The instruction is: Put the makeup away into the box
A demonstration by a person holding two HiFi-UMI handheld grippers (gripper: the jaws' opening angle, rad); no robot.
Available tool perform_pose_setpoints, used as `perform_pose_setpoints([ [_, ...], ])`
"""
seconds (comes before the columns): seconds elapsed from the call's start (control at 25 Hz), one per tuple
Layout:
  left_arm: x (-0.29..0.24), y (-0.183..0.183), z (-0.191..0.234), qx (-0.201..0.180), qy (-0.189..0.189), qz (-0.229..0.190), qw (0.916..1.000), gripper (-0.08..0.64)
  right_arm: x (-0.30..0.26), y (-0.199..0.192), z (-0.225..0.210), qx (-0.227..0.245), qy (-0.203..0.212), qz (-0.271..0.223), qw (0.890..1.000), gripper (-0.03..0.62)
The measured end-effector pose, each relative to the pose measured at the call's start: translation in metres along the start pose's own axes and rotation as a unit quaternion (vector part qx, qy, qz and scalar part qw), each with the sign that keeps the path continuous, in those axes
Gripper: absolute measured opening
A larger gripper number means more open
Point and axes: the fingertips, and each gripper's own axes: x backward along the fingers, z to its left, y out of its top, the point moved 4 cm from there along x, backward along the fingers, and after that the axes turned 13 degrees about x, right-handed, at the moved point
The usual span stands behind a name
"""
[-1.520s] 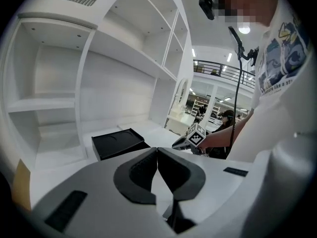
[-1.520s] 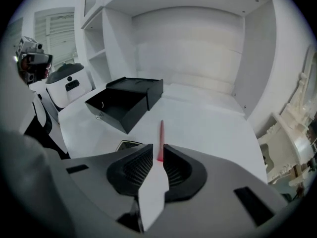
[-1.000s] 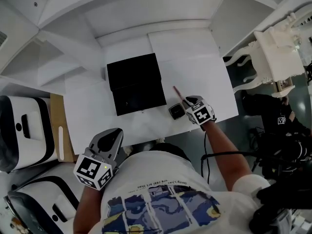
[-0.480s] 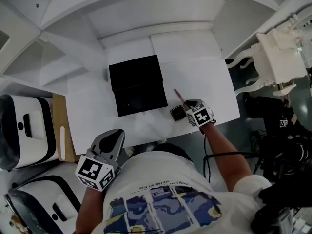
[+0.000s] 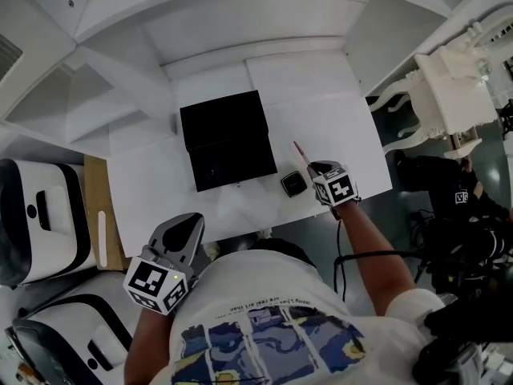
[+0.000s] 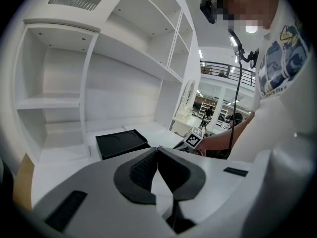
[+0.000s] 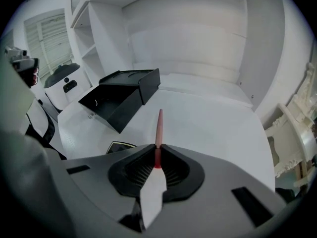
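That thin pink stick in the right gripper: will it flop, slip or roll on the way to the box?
Probably stiff: the pink stick juts straight from the right gripper. Pinched at one end only, it may pivot or slip. Slim and seemingly round, it could roll on the table.

No legible text: only coded square markers on left gripper (image 5: 183, 229) and right gripper (image 5: 311, 169) cubes; shirt (image 5: 264, 299) print unreadable.
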Motion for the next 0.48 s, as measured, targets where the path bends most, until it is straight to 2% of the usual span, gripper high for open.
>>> perform_pose_setpoints([
  [0.48,0.026,-0.003,0.022,0.001,-0.021,-0.011,0.9997,0.015,0.039,0.042,0.028,0.008,-0.011,-0.013,1.0,0.057],
])
